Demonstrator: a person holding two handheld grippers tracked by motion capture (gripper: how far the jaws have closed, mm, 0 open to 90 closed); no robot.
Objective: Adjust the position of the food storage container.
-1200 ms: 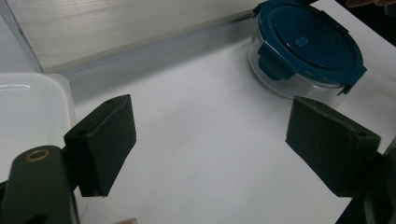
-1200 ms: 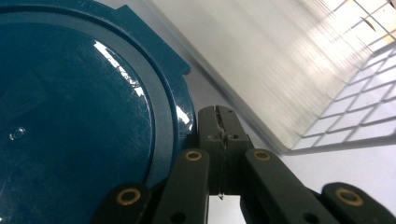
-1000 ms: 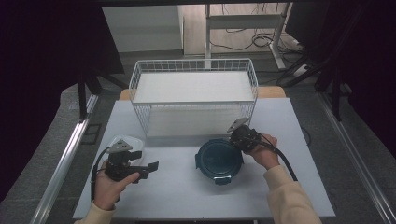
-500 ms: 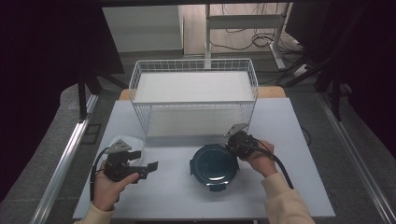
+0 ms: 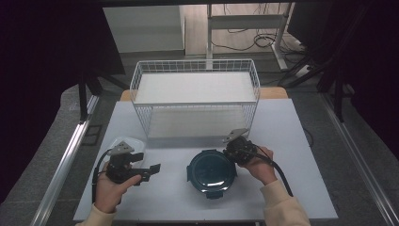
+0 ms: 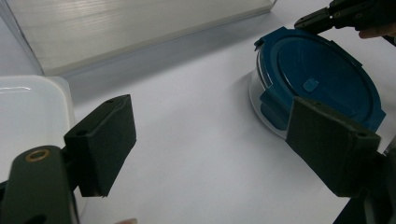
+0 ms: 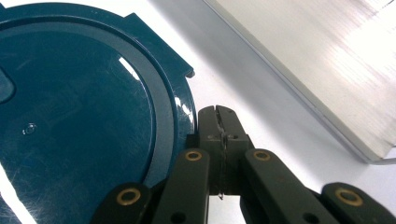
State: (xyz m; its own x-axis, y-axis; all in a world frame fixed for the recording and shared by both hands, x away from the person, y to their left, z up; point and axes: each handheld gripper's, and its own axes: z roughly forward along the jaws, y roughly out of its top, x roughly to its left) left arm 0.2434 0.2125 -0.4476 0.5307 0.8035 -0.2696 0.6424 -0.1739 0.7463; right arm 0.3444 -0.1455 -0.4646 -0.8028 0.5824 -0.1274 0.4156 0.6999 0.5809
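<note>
While the left gripper (image 5: 149,170) waits near the table's front-left edge with its jaws spread wide and nothing between them, the work sits with the right gripper (image 5: 229,152), whose jaws are pressed together at the rim of the round container (image 5: 212,172). That container, clear-bodied with a dark blue clip lid (image 7: 79,112), stands on the white table (image 5: 301,155) near the front, right of centre. In the right gripper view the closed tips lie just against the lid's edge, beside one of its clip tabs (image 7: 154,35); whether they pinch a tab or merely rest on the rim I cannot tell. To work the lid well, the tips should likely stay low at the rim and act on one clip at a time, with the left gripper brought over to steady the body if it slides. A white lidless tub (image 6: 32,116) lies just beside the left gripper, cut off by the frame. Farther back stands the white wire basket (image 5: 195,101); what holds its pale floor is hard to make out.
</note>
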